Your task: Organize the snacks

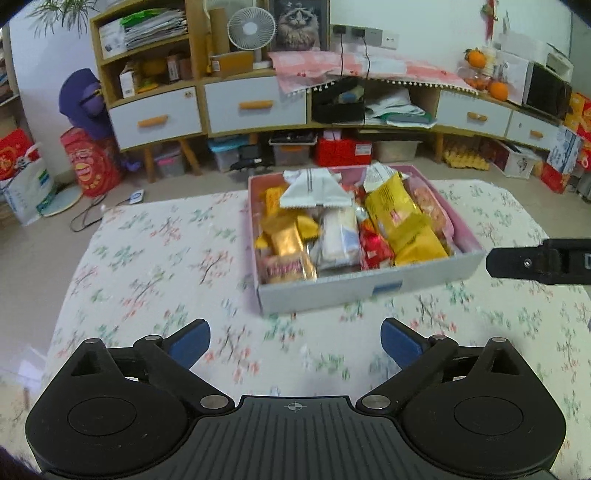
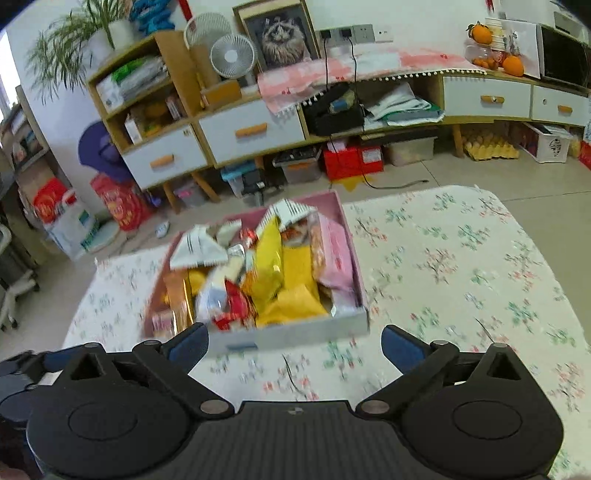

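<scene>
A shallow box (image 1: 332, 286) with pink inner walls sits on the floral cloth, packed with snack packets: yellow bags (image 1: 397, 218), gold packets (image 1: 286, 236), a red packet (image 1: 375, 247) and a white wrapper (image 1: 314, 190). My left gripper (image 1: 295, 341) hangs open over the cloth just in front of the box, nothing between its blue pads. The right gripper shows as a black finger (image 1: 535, 260) beside the box's right corner. In the right wrist view the same box (image 2: 295, 334) lies ahead-left, and my right gripper (image 2: 293, 347) stands open and empty near its front wall.
A floral cloth (image 1: 155, 266) covers the table, with its edges falling off left and far. Beyond stands a long wooden cabinet (image 1: 255, 107) with white drawers, a small fan (image 1: 251, 29), storage bins and red bags (image 1: 92, 162) on the floor.
</scene>
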{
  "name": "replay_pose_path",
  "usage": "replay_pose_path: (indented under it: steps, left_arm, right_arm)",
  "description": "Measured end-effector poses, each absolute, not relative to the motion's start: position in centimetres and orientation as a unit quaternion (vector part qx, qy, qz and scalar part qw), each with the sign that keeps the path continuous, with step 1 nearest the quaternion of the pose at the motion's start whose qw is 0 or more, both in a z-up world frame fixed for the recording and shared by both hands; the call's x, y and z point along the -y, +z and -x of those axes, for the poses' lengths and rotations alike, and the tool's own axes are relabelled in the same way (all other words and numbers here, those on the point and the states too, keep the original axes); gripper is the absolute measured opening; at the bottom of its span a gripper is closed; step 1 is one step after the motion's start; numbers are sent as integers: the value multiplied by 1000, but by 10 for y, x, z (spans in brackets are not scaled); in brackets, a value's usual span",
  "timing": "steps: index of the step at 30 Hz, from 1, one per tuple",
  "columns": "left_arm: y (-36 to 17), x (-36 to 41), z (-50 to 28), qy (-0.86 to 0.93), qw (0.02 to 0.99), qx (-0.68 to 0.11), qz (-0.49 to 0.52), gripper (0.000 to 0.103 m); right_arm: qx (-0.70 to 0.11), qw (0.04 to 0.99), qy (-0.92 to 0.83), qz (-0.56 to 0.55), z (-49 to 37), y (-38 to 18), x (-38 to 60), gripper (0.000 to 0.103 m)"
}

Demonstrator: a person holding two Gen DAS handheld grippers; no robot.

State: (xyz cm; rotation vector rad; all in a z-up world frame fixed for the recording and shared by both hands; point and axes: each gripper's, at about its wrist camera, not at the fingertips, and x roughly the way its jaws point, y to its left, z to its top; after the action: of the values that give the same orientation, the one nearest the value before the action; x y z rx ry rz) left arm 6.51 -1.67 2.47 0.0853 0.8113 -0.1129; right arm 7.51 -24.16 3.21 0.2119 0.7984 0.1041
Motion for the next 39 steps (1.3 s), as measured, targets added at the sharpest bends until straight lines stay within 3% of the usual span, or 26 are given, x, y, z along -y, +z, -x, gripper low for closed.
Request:
replay_pose_path:
  steps: [12, 39]
  left_arm:
    - [28, 0, -14, -16, 920, -391, -33, 103]
    - [19, -3, -12, -9, 909, -415, -17, 103]
  right_arm:
    - [-380, 923, 24, -46, -25, 33, 216, 78]
    - [-386, 921, 42, 29, -12, 22, 187, 78]
